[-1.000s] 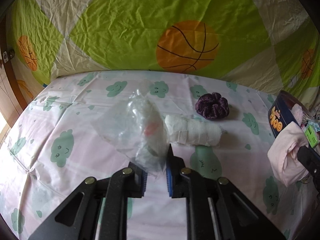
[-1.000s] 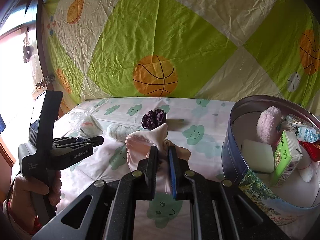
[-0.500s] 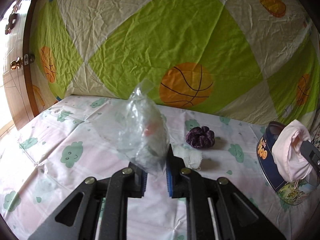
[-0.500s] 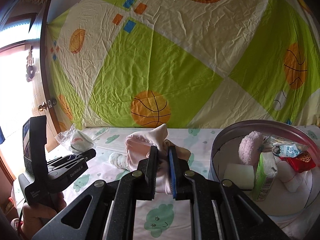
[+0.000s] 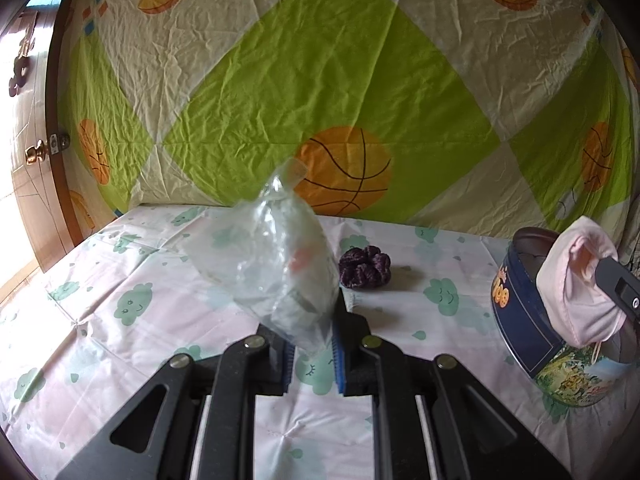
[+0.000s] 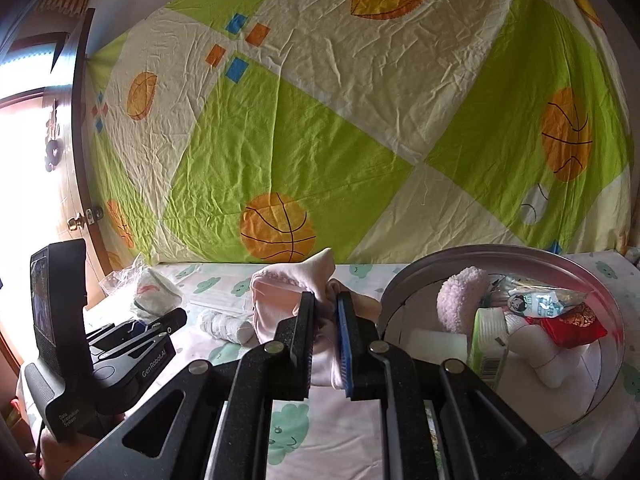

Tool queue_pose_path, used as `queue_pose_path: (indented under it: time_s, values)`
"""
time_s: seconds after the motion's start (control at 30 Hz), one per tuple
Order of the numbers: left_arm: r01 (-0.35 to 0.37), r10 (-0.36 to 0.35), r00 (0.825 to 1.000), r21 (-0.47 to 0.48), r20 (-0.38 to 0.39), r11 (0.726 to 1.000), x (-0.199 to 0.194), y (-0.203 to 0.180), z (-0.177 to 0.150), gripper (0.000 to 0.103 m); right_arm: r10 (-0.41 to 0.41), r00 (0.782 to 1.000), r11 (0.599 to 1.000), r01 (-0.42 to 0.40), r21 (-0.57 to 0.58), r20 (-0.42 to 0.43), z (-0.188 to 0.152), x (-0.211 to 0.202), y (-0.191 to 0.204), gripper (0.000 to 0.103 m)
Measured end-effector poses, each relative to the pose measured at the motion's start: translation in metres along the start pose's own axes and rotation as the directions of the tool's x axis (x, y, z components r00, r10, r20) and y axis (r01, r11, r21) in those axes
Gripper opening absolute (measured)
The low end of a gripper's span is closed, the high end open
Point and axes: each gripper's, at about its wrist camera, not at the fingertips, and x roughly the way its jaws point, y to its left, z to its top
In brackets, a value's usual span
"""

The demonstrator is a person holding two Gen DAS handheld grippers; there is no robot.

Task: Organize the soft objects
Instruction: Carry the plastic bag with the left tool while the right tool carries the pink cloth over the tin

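**Two soft bundles lifted, one tin waiting**

Two tongs are each pinching something limp above the bed. Largest is the round tin [image 6: 592,380], rigid metal, standing at the right on the cloud-print sheet [image 5: 100,292] and already holding a fluffy pink item, a green pack and small packets; it looks like the drop point. Next comes the pink cloth [image 6: 280,292], pinched in the right gripper [image 6: 324,344], whose jaws are pressed together on a fold near its middle. It is light and floppy, drooping around the jaws just beside the tin's rim, so it should fall free once released. The clear plastic bag [image 5: 276,256], with something white and orange inside, is clamped at its lower end by the left gripper [image 5: 312,356] and stands up above the jaws. The film is likely slippery and crinkly, so a bunched edge suits it best. Smallest, the purple scrunchie [image 5: 364,266] lies on the sheet, springy and easy to pinch anywhere.
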Motion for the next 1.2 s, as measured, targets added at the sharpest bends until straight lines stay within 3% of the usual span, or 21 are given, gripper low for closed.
queue_pose_path:
  time_s: [1.2]
  values:
    - [0.117, -0.118, 0.993, 0.076, 0.020, 0.990, -0.032, -0.106, 0.005, 0.013, -0.110, 0.990, 0.992, 0.104, 0.071, 0.091, 0.011, -0.052, -0.083, 0.012]
